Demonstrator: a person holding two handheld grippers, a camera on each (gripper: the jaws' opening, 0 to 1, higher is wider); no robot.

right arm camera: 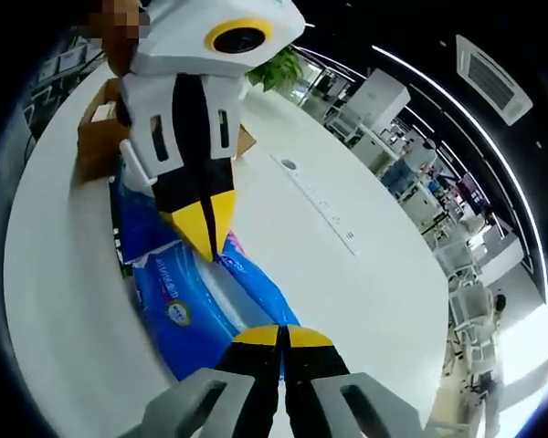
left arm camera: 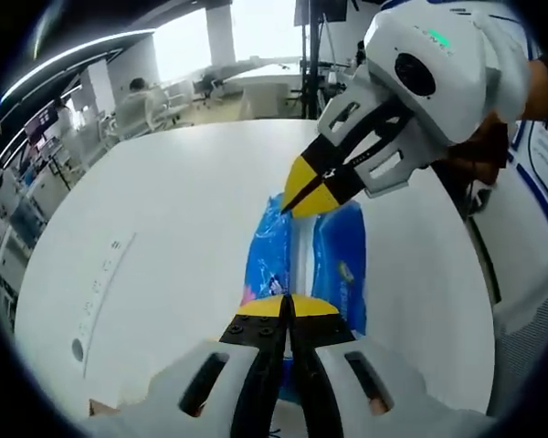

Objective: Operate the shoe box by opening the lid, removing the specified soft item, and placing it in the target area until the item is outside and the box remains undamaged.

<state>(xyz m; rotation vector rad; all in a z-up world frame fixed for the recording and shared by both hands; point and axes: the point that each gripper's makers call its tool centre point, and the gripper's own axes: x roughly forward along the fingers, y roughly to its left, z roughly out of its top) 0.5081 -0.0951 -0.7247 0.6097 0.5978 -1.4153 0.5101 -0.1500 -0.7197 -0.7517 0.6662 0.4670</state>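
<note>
A soft blue plastic pack [left arm camera: 340,265] with a white strip down its middle stretches over the white round table [left arm camera: 164,219]. In the left gripper view, my left gripper [left arm camera: 288,307] has its yellow tips pressed together on the pack's near end. My right gripper [left arm camera: 309,193] comes in from the upper right, tips together on the far end. In the right gripper view, the pack [right arm camera: 196,306] runs from my right gripper [right arm camera: 281,336] up to my left gripper [right arm camera: 205,235]. The brown cardboard shoe box [right arm camera: 96,137] sits behind the left gripper, largely hidden.
A flush socket strip [left arm camera: 100,283] [right arm camera: 321,208] is set into the table [right arm camera: 347,292]. The person's body [left arm camera: 530,237] stands at the table's right edge. Office desks and chairs [left arm camera: 146,105] lie beyond, along with a green plant [right arm camera: 279,68].
</note>
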